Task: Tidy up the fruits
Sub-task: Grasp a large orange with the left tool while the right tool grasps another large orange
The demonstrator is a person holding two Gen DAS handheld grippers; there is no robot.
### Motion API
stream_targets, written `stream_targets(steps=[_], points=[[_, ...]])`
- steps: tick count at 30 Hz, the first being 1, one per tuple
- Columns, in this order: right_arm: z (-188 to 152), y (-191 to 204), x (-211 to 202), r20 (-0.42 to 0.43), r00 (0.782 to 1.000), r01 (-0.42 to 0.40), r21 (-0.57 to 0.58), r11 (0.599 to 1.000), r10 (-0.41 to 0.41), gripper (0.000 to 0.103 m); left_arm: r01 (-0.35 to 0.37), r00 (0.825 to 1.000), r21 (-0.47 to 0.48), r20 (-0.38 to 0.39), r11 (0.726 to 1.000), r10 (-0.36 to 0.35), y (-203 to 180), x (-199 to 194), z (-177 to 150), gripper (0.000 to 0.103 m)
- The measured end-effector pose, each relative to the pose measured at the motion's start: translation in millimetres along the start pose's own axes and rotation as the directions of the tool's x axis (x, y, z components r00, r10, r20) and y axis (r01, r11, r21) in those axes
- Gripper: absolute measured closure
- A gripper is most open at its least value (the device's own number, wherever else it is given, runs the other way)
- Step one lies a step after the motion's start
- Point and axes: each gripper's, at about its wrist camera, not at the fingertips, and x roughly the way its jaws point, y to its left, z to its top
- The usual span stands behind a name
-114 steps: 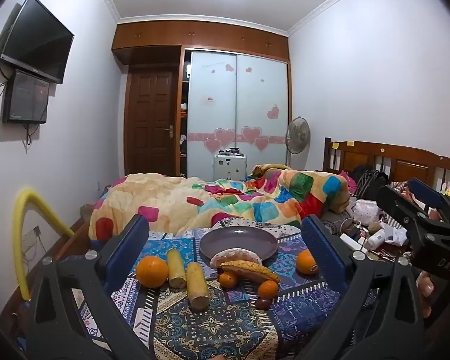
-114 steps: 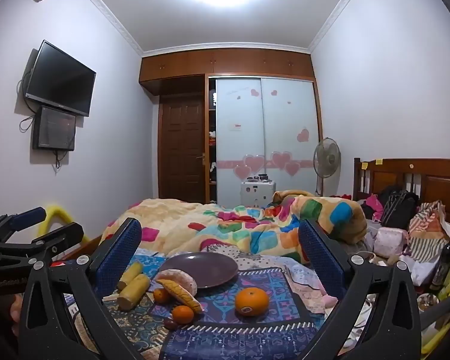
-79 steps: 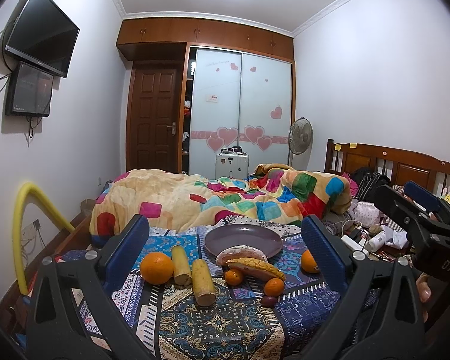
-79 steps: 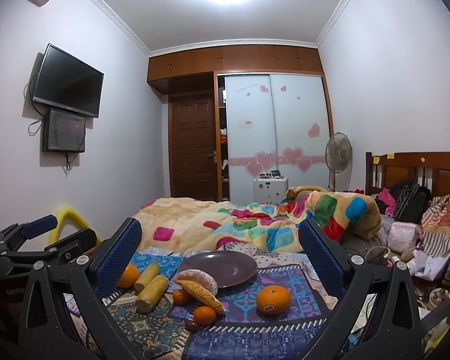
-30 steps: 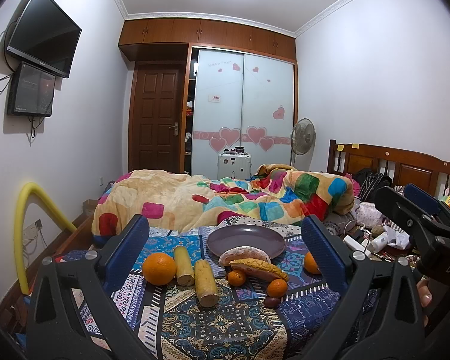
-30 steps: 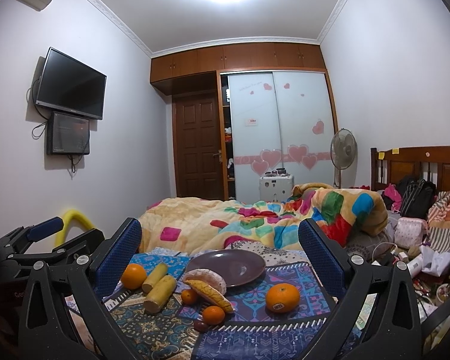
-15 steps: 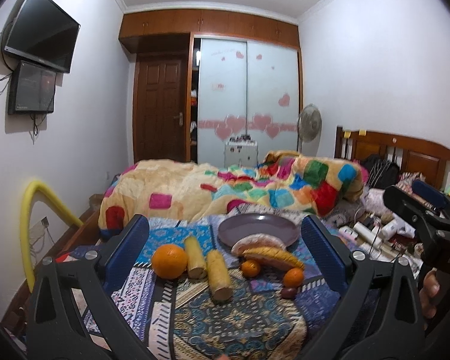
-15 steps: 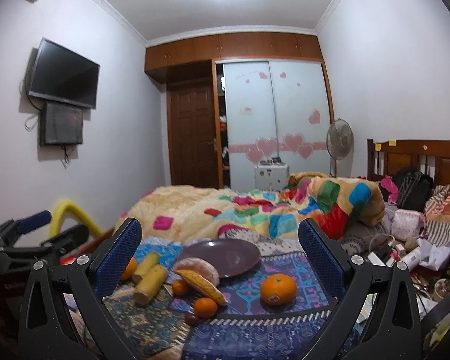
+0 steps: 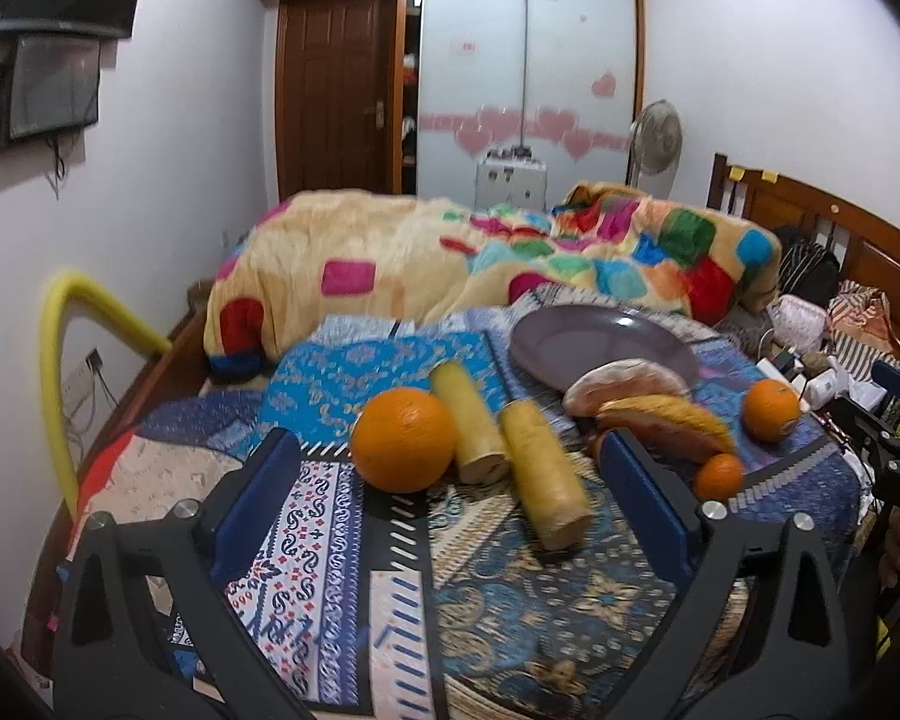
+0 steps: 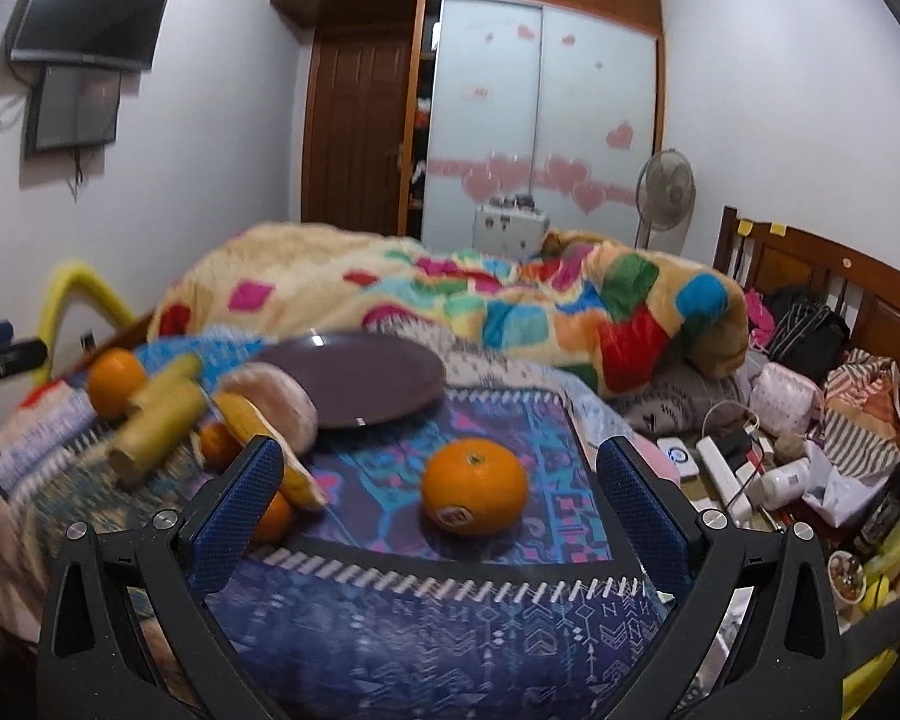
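**Inspector A:** Step in hand, as I judge it: the approach. No fruit has been lifted. The left hand-held gripper (image 9: 450, 483) is spread wide with nothing between its fingers; the right hand-held gripper (image 10: 441, 489) likewise, wide and empty.

**Inspector B:** Location of the items?

**Inspector A:** In the left view, a large orange (image 9: 403, 440) sits at centre frame on the patterned cloth (image 9: 330, 516). Just to its right are two corn cobs (image 9: 543, 474). The plate (image 9: 600, 348) is at upper right of centre, with nothing on it. In the right view, a second orange (image 10: 474, 486) lies at lower centre between the fingers' line of sight, apart from the rest. A banana (image 10: 270, 450) lies at left, partly behind the left finger.

**Inspector B:** Orientation?

**Inspector A:** The cobs' long axes run from upper left to lower right, with the cut ends towards the camera. The second orange has its stem up and its sticker facing the camera.

**Inspector B:** Next move?

**Inspector A:** Probably lower each gripper over its nearest orange, close on it, and carry it to the plate.
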Motion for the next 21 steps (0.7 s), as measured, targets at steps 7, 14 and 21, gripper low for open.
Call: stream_targets(steps=[7,14,21], points=[[-3,-16,34,-0.114,0.993,-0.019,-0.017,1.000,0.017,0.000,0.009,0.990,-0.022,-0.138,1.000,-0.012,22,51,4,0.016],[-6,-23,65,-0.222,0.974,-0.056,-0.009,0.998,0.053,0.002,0.026,0.974,-0.038,-0.222,0.999,-0.034,35,89,4,0.023],[-10,-24,86,-0.294,0.951,-0.099,0.006,0.995,0.096,0.015,0.065,0.964,-0.056,-0.256,0.996,-0.078,37,107,4,0.033]])
